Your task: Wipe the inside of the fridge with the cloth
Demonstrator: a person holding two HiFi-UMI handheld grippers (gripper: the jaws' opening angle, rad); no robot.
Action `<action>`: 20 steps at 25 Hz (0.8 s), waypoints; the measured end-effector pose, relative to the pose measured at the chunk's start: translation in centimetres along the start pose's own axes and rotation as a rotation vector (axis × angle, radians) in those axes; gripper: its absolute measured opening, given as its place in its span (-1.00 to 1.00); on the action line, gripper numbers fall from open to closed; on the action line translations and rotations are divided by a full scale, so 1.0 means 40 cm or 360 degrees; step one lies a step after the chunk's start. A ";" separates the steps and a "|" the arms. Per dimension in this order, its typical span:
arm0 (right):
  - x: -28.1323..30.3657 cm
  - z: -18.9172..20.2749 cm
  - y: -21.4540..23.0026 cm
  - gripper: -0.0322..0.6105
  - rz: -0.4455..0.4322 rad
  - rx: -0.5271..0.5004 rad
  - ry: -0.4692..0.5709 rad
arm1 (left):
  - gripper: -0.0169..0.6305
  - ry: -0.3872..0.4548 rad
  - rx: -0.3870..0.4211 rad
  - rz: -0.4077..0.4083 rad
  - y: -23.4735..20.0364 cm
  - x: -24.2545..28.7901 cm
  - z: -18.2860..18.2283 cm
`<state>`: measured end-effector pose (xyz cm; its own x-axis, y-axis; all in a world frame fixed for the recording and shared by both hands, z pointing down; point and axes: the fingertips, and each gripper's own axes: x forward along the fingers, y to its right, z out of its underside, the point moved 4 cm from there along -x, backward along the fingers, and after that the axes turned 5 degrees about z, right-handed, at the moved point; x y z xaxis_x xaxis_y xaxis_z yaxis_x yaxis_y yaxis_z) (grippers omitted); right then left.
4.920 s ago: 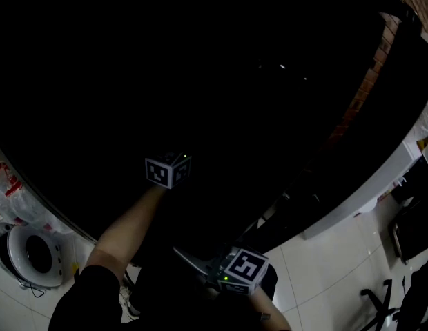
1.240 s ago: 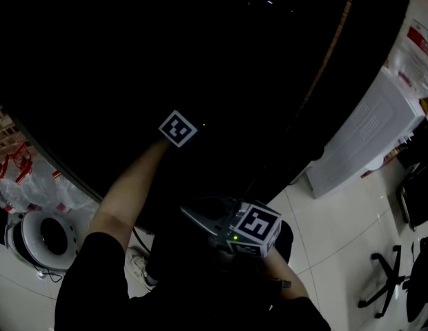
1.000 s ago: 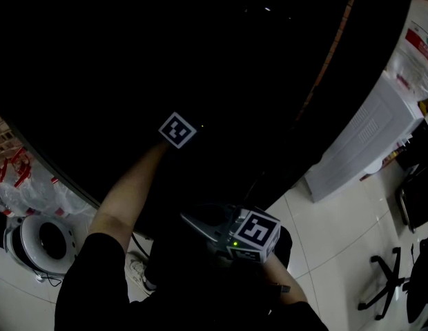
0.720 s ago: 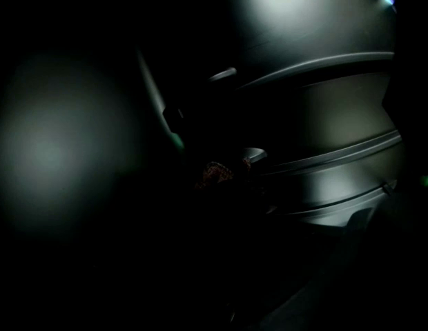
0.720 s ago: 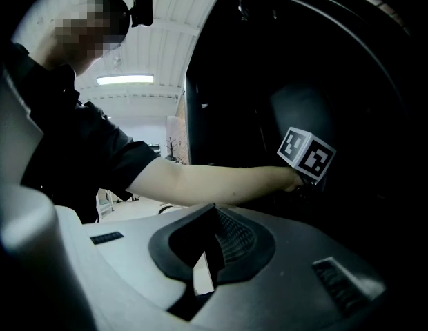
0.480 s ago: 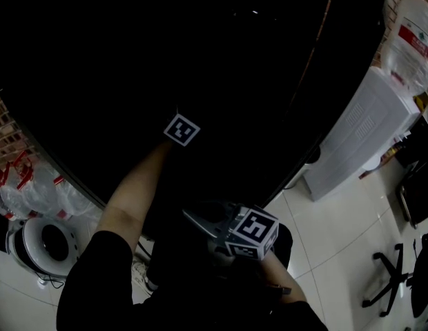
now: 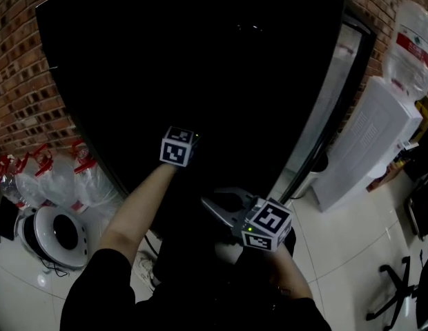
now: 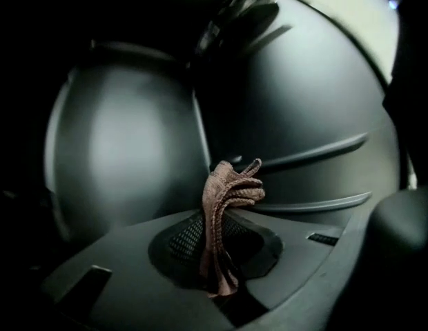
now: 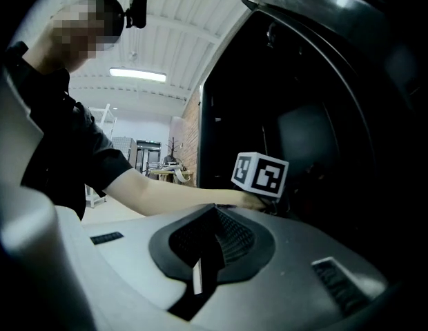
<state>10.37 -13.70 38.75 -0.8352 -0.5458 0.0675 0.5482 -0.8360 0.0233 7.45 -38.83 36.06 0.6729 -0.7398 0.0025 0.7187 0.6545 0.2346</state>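
Observation:
The fridge (image 7: 221, 67) stands open, its inside black in the head view. My left gripper (image 7: 177, 147) reaches into it at arm's length. In the left gripper view the left gripper (image 8: 215, 254) is shut on a brown cloth (image 8: 229, 190), which sticks up bunched past the jaws in front of the ribbed dark inner wall (image 8: 297, 150). The right gripper (image 7: 226, 204) hangs lower, outside the fridge near my body. In the right gripper view the right gripper (image 9: 210, 236) is shut with nothing in it and looks at the left gripper's marker cube (image 9: 261, 173).
A white water dispenser (image 7: 369, 143) with a bottle stands right of the fridge. Left of it are a brick wall (image 7: 24, 81), plastic bags (image 7: 55, 181) and a round white appliance (image 7: 59, 233) on the tiled floor. An office chair base (image 7: 400, 292) is at the lower right.
The head view has lifted and drawn back, so the whole fridge and the brick wall now show. Both grippers keep roughly the same poses, the left one still reaching inside.

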 end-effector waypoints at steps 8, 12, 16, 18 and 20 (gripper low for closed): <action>-0.044 -0.036 0.017 -0.89 0.0065 0.0001 0.0165 | -0.80 0.0275 -0.0041 -0.0035 0.111 -0.290 -0.087; -0.039 -0.026 0.009 -0.89 0.0084 -0.0048 0.0210 | -0.80 0.0399 -0.0052 -0.0073 0.138 -0.444 -0.088; -0.068 0.017 0.007 -0.89 0.0069 -0.0010 0.0197 | -0.80 0.0503 -0.0082 -0.0065 0.165 -0.618 -0.056; -0.104 0.035 0.017 -0.89 0.0120 0.0007 0.0238 | -0.80 0.0537 -0.0125 -0.0097 0.175 -0.700 -0.033; -0.127 0.038 0.028 -0.89 0.0195 0.0008 0.0326 | -0.80 0.0554 -0.0129 -0.0168 0.173 -0.760 -0.020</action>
<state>15.30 -11.76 39.93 -0.7534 -0.6438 -0.1337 0.6460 -0.7626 0.0324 -7.90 -11.67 36.82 0.6038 -0.7154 -0.3516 0.7893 0.5982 0.1381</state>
